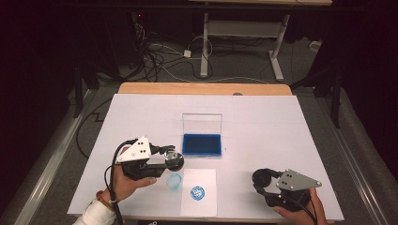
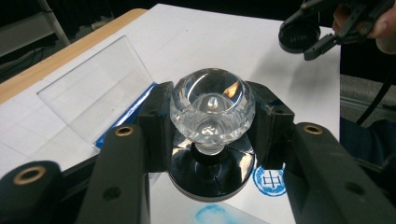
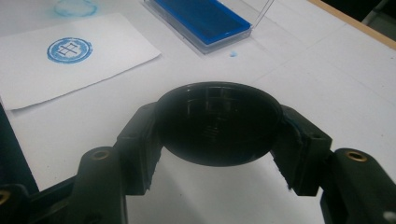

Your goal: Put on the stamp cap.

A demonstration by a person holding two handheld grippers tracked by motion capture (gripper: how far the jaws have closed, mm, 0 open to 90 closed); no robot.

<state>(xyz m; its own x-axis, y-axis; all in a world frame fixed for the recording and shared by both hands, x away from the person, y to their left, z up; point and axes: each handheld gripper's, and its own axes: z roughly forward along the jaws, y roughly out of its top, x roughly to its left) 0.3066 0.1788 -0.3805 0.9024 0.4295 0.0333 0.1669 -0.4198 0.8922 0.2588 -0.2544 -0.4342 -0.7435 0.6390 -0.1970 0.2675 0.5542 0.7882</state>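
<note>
Crystal-knobbed stamp clamped by its faceted glass head between the jaws of the left gripper, black round base hanging below, lifted clear of the table between the ink pad and the sheet, just above a faint blue smudge on the white surface. Held by the knob, probably so the inked face stays free and points straight down for pressing. Left gripper closed firmly on that knob, pads touching the glass on both sides. Just below and to the right in the high view, a sheet of white paper bearing one round blue imprint, a sign that a stamping has been made and the stamp lifted off. Beyond the stamp, the blue ink pad in its clear case, lid propped upright at the back, left open presumably for re-inking. Further right, near the front edge, the right gripper closed on a black round cap, most likely the stamp's cover, hollow side facing the camera, kept off to the side, well apart from the paper, perhaps ready to go back onto the base once stamping is finished
</note>
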